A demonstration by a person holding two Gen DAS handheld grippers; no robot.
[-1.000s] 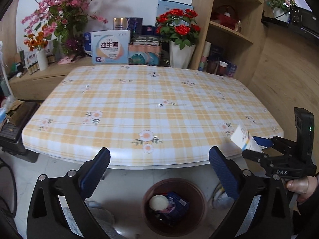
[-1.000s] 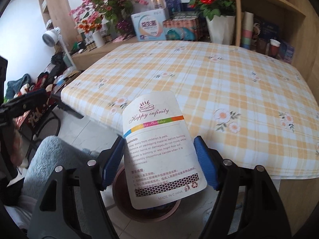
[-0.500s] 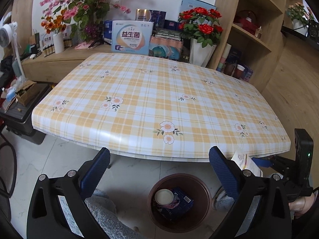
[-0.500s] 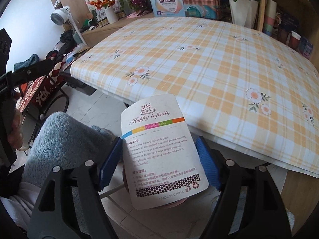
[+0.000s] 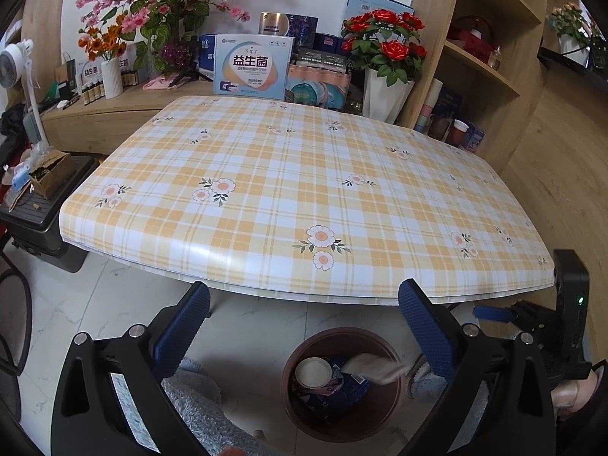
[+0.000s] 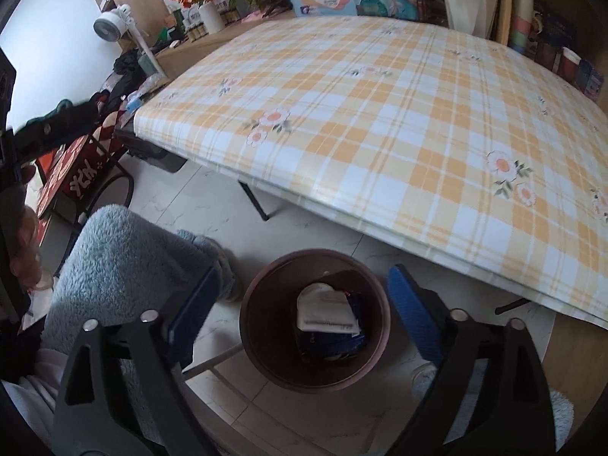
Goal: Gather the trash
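Since the white packaging card (image 6: pixel 328 309) is now lying inside the brown trash bin (image 6: pixel 266 364) on the floor just off the table's near edge, I'd say this piece is done. The right gripper (image 6: pixel 302 302) sits right above the bin; its jaws have just been opening and nothing is between them anymore. In the left wrist view the card (image 5: pixel 374 366) shows as a pale blur at the bin (image 5: pixel 391 410), maybe mid-drop, on top of a round white lid (image 5: pixel 313 372) and some dark blue wrapper (image 5: pixel 342 389).

The left gripper (image 5: pixel 304 321) has its fingers spread wide and empty too, hovering near the table edge above the bin.

As for what's left: the plaid tablecloth (image 5: pixel 304 190) looks bare, no loose trash on it that I can spot, so the job seems basically finished, unless there's stuff out of frame.

Readable text: the light blue box (image 5: pixel 252 66) behind the table says 益生菌 in big characters. A red chair cover (image 6: pixel 81 178) at left has white characters I can't make out. The card's print is too blurry now to read.
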